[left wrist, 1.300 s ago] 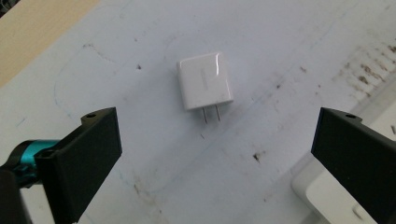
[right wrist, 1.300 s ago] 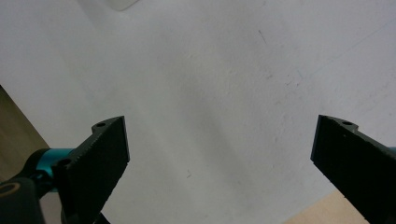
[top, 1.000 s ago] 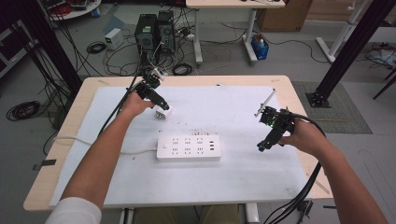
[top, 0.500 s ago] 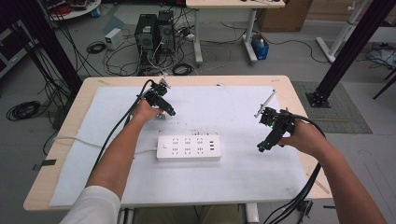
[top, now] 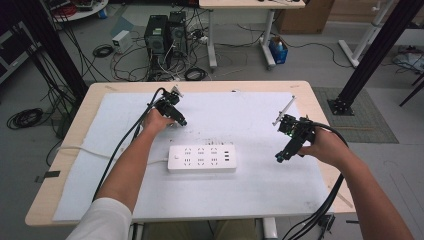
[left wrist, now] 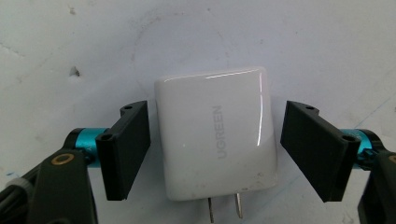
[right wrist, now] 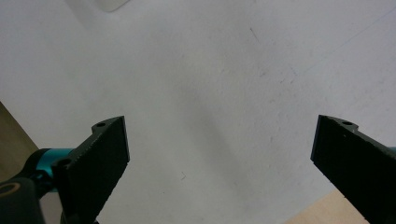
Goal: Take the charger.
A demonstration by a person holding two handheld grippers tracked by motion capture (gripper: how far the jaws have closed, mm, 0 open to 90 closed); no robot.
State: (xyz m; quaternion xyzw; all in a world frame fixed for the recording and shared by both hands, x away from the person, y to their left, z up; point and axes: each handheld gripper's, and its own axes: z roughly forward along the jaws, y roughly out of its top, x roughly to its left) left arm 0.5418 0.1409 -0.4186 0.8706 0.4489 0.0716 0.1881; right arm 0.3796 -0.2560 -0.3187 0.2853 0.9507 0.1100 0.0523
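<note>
A white UGREEN wall charger (left wrist: 215,135) lies flat on the white mat, its two metal prongs pointing toward the camera in the left gripper view. My left gripper (left wrist: 217,112) is open and straddles it, one black jaw close on each side with a thin gap at both. In the high view the left gripper (top: 176,119) is low over the mat at the back left. A white power strip (top: 201,158) lies in the middle of the mat. My right gripper (top: 281,156) hovers to the right of the strip; its jaws (right wrist: 219,168) stand wide open with only bare mat between them.
A white mat (top: 250,195) covers most of the wooden table (top: 320,100). The power strip's white cord (top: 85,150) runs off to the left edge. Black cables trail from both grippers. Computers and cables sit on the floor beyond the table.
My left gripper has shifted a little to the right and nearer the person, coming down around the charger. The right gripper has stayed where it was.
</note>
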